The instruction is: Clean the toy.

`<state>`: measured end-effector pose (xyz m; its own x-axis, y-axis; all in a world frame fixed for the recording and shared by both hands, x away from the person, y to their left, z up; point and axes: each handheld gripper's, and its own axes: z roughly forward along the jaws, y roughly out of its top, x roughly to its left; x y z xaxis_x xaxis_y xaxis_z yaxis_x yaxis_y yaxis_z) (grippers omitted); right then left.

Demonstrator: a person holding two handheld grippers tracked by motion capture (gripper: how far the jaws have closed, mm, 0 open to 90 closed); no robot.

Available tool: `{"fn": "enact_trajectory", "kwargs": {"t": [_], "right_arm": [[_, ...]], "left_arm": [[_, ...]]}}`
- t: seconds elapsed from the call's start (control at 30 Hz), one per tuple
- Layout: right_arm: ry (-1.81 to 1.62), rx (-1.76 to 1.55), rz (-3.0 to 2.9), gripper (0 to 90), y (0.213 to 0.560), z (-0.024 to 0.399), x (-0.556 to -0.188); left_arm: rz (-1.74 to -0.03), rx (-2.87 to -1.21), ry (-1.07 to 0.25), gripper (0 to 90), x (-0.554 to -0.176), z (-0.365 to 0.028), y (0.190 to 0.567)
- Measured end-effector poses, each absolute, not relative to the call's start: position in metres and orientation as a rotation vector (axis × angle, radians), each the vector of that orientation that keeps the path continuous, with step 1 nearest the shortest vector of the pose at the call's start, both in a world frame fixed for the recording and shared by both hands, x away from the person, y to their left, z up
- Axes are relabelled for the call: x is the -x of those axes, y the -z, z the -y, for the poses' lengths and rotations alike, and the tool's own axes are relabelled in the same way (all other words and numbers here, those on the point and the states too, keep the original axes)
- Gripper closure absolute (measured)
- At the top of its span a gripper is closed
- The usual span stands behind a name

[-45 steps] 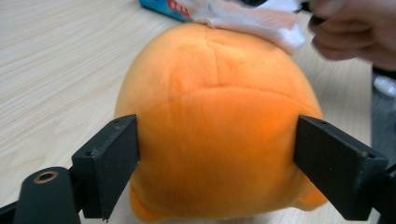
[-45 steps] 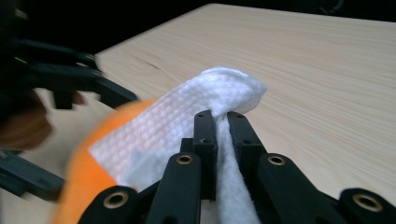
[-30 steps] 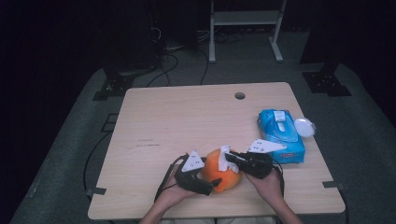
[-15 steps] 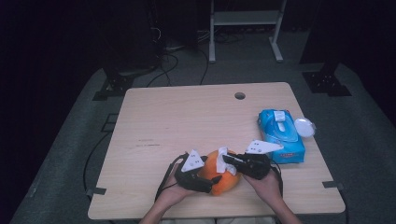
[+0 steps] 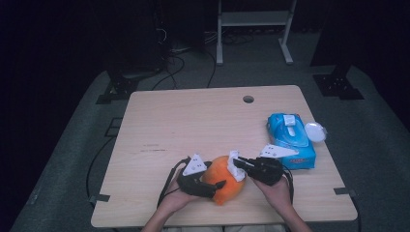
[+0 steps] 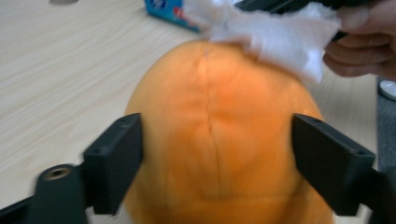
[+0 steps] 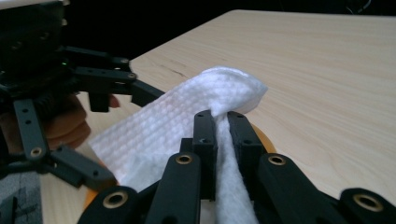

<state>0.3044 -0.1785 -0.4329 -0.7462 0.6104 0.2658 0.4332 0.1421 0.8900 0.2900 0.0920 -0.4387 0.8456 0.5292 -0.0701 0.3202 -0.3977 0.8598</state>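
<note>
An orange ball (image 5: 223, 180) with a soft, seamed skin rests on the wooden table (image 5: 193, 125) near its front edge. My left gripper (image 5: 217, 181) comes at it from the left. In the left gripper view its jaws have just been closing and now press on both flanks of the ball (image 6: 215, 140). My right gripper (image 5: 238, 163) reaches in from the right, shut on a white wipe (image 5: 235, 170). The wipe (image 6: 280, 37) lies against the ball's top right. In the right gripper view the wipe (image 7: 187, 116) is pinched between the closed jaws of that gripper (image 7: 222, 126).
A blue pack of wipes (image 5: 291, 140) lies at the table's right edge, with a white lid (image 5: 315, 131) beside it. A round cable hole (image 5: 248, 99) is near the far edge. Beyond the table are dark floor, cables and a white-legged stand (image 5: 251, 19).
The left gripper's jaws have drawn in onto the orange ball. Both hands stay where they were, with the wipe still on the ball.
</note>
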Motion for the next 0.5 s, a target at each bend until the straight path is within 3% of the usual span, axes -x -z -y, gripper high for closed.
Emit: {"fn": "enact_trajectory", "kwargs": {"t": [0.5], "right_arm": [[-1.541, -1.102, -2.251, 82.0, 0.4437, 0.1895, -0.3117]], "left_arm": [[-0.621, -2.024, -0.22, 23.4, -0.294, -0.1005, 0.4428]]}}
